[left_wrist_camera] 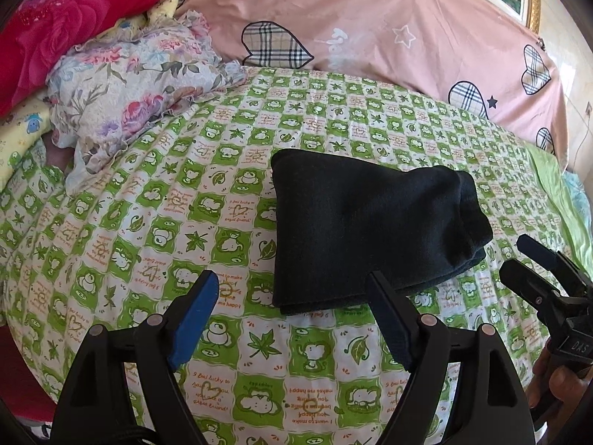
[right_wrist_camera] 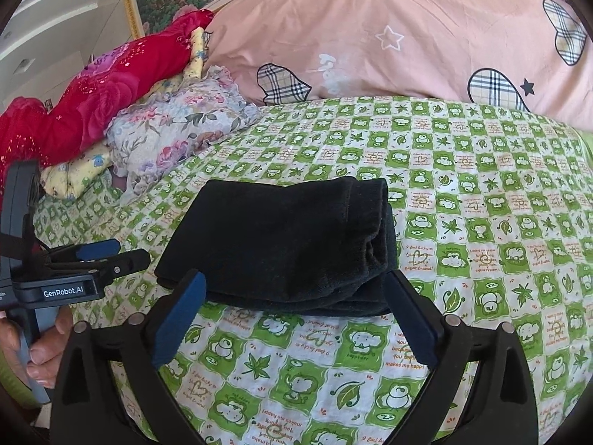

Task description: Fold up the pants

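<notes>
The black pants (left_wrist_camera: 370, 226) lie folded into a compact stack on the green-and-white patterned bed sheet (left_wrist_camera: 207, 193). My left gripper (left_wrist_camera: 292, 285) is open and empty, just in front of the stack's near edge. It also shows at the left of the right wrist view (right_wrist_camera: 122, 254). In that view the pants (right_wrist_camera: 281, 244) sit in the middle, and my right gripper (right_wrist_camera: 296, 289) is open and empty at their near edge. It also shows at the right of the left wrist view (left_wrist_camera: 515, 259).
A large pink duvet with plaid hearts (left_wrist_camera: 370, 29) lies along the back of the bed. Floral (left_wrist_camera: 141, 85), red (left_wrist_camera: 55, 33) and yellow bedding is piled at the back left. The bed's right edge (left_wrist_camera: 556, 193) drops off.
</notes>
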